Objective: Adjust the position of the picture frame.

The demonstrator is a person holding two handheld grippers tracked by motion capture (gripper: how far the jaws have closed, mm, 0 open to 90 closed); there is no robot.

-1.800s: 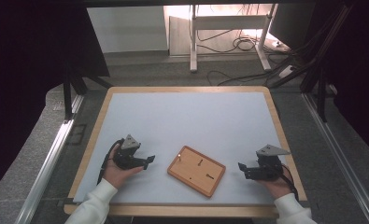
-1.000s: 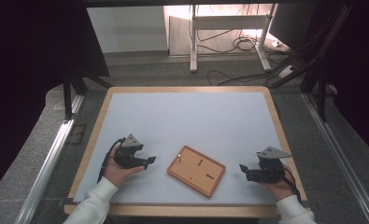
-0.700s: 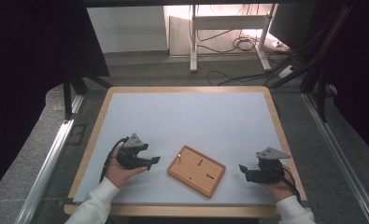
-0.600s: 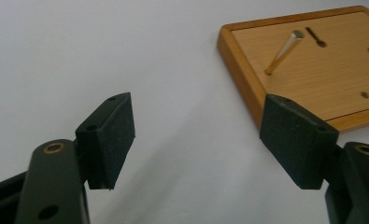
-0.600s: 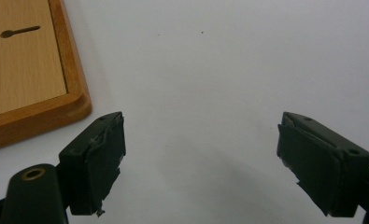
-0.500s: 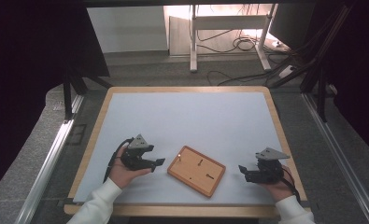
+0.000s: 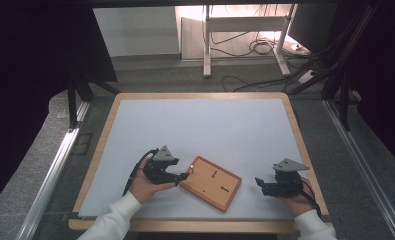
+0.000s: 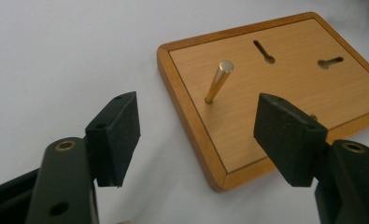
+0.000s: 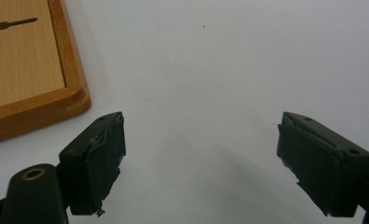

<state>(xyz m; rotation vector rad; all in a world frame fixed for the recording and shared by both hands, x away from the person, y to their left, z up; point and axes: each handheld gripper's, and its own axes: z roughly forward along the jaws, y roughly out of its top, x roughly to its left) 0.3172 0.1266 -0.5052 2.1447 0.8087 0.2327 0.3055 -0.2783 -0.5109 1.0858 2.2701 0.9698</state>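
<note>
Board (image 7: 210, 182) of pale wood lies flat near the table's (image 7: 200, 125) front edge, between the grippers, with a raised rim, two keyhole slots and a brass pin (image 8: 218, 82) standing tilted (nothing else on it). Left gripper (image 7: 184, 176), just beside its corner, gapes wide, empty; right gripper (image 7: 259, 182), apart, likewise.

White-topped table (image 7: 205, 125) with wooden rim, wooden board (image 7: 210, 182) flat near front edge

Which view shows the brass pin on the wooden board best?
The left gripper view: the brass pin stands close and sharp, leaning, near one corner of the wooden board. In the high view it is a tiny bright speck. The right gripper view catches a board corner.
</note>
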